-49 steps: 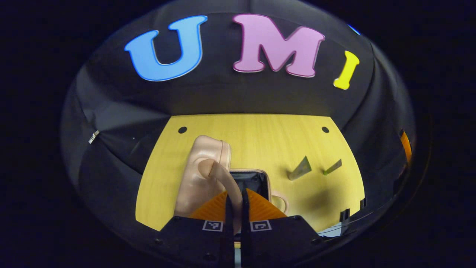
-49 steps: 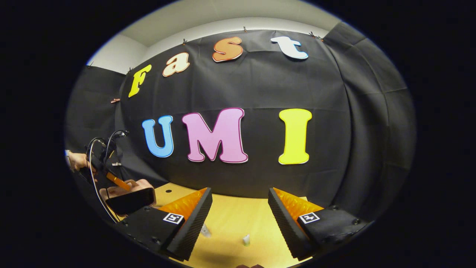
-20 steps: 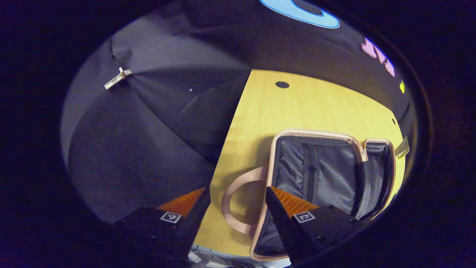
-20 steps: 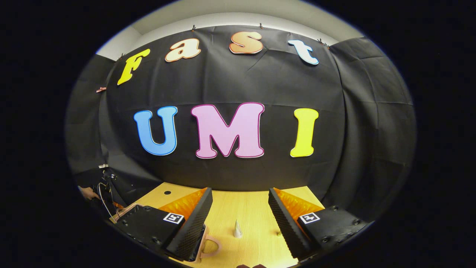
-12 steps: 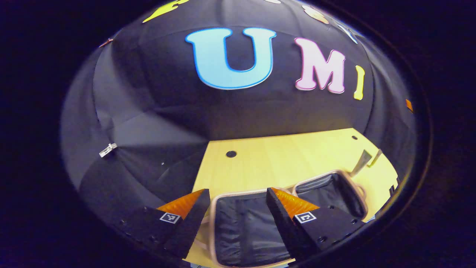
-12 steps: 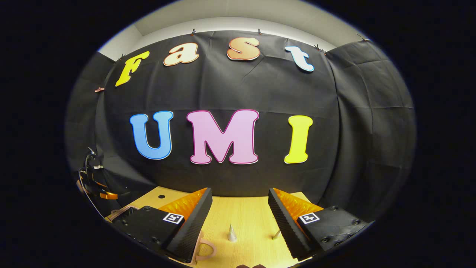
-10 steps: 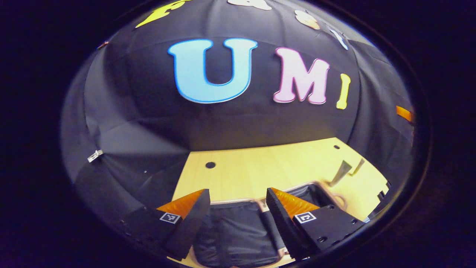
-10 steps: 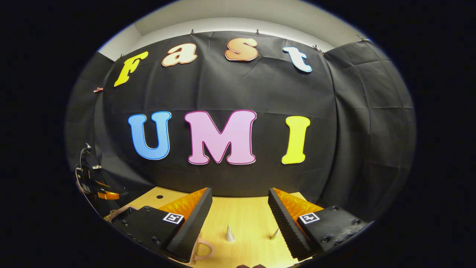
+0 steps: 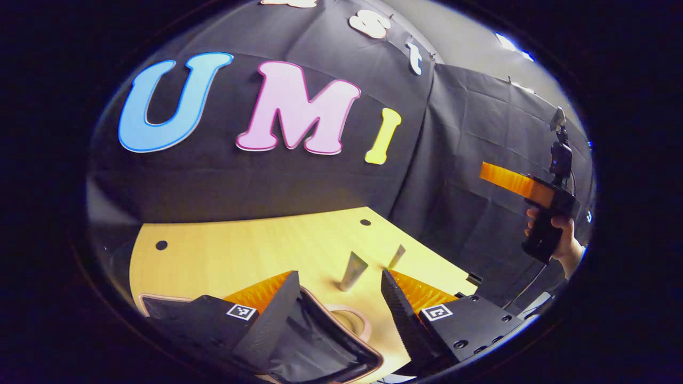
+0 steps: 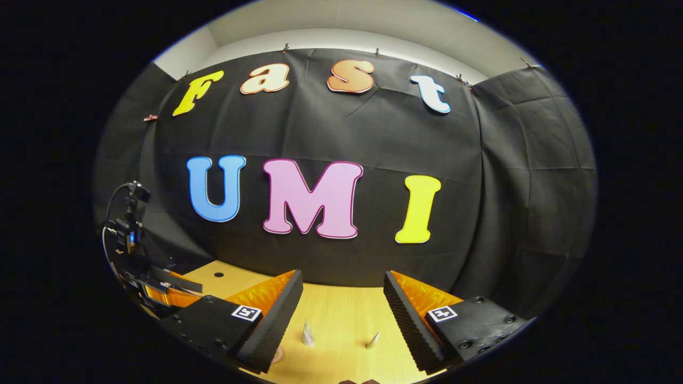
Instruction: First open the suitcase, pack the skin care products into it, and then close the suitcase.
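On the table (image 9: 224, 250), the open suitcase (image 9: 320, 341) lies at the near edge beneath the left gripper (image 9: 337, 298). Two tubes (image 9: 353, 271) stand just beyond it, apparently upright. In the right gripper view, both tubes (image 10: 308, 333) stand between the right gripper's (image 10: 343, 306) fingers.

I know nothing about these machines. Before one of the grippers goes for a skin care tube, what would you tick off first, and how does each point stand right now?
1. Pink suitcase with black lining open: ok, its dark inside shows below the left gripper.
2. Left gripper free: ok, jaws apart, nothing between them.
3. Right gripper free: ok, jaws apart and empty.
4. Skin care tubes located: ok, the larger pale tube and the thin tube both stand upright on the yellow wooden table, apart from each other.
5. Tubes outside the suitcase: ok, both on bare table beyond it.
6. Room inside the suitcase: cannot tell, most of the interior is hidden by the left gripper.
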Available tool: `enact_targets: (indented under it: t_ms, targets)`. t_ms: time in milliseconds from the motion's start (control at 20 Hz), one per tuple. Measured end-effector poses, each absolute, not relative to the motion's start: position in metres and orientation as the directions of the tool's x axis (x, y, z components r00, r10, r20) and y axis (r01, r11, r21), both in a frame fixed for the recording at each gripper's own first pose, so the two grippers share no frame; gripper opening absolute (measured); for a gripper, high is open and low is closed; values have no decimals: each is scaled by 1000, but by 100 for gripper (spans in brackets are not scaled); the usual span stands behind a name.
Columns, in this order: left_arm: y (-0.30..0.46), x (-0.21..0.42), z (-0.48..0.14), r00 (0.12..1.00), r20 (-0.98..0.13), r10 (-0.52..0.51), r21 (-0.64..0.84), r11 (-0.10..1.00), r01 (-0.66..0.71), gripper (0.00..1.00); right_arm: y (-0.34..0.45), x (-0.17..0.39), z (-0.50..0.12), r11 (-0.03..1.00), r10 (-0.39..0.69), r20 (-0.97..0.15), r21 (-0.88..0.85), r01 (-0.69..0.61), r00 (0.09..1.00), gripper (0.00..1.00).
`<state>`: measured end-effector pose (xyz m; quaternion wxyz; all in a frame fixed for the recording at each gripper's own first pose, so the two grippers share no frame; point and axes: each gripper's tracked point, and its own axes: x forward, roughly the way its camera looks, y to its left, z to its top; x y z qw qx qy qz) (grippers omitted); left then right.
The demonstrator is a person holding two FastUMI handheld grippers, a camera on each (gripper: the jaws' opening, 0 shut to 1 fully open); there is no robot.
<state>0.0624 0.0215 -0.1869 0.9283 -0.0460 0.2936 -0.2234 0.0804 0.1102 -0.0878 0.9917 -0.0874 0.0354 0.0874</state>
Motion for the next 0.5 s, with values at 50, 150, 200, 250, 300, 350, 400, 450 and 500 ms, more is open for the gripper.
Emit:
enact_targets:
  t_ms: [50, 150, 200, 250, 300, 350, 400, 450, 500]
  targets:
    - [6, 68, -200, 704, -550, -449, -202, 889, 410, 96, 104, 80, -90, 965, 170, -90, -185, -184, 981, 97]
    - [-19, 72, -225, 646, -616, -451, -181, 879, 440, 96, 95, 79, -103, 962, 177, -125, -186, -199, 976, 96]
    - [-28, 78, -236, 622, -643, -446, -179, 878, 444, 96, 91, 78, -108, 962, 186, -140, -176, -209, 973, 96]
    - [-31, 83, -249, 598, -672, -437, -183, 881, 437, 96, 86, 78, -111, 962, 188, -150, -171, -212, 971, 96]
    - [-35, 90, -261, 579, -694, -428, -192, 885, 424, 96, 80, 78, -114, 962, 184, -162, -171, -211, 970, 96]
    - [-35, 97, -273, 564, -713, -416, -200, 892, 406, 97, 73, 79, -119, 962, 181, -177, -173, -212, 967, 96]
    - [-33, 106, -279, 552, -730, -403, -202, 899, 389, 96, 66, 79, -123, 961, 180, -189, -176, -213, 965, 96]
    - [-32, 117, -289, 539, -744, -395, -202, 902, 382, 96, 61, 79, -126, 959, 180, -199, -180, -217, 963, 96]
    - [-31, 128, -299, 529, -761, -375, -190, 909, 371, 96, 54, 80, -131, 959, 176, -207, -185, -215, 962, 96]
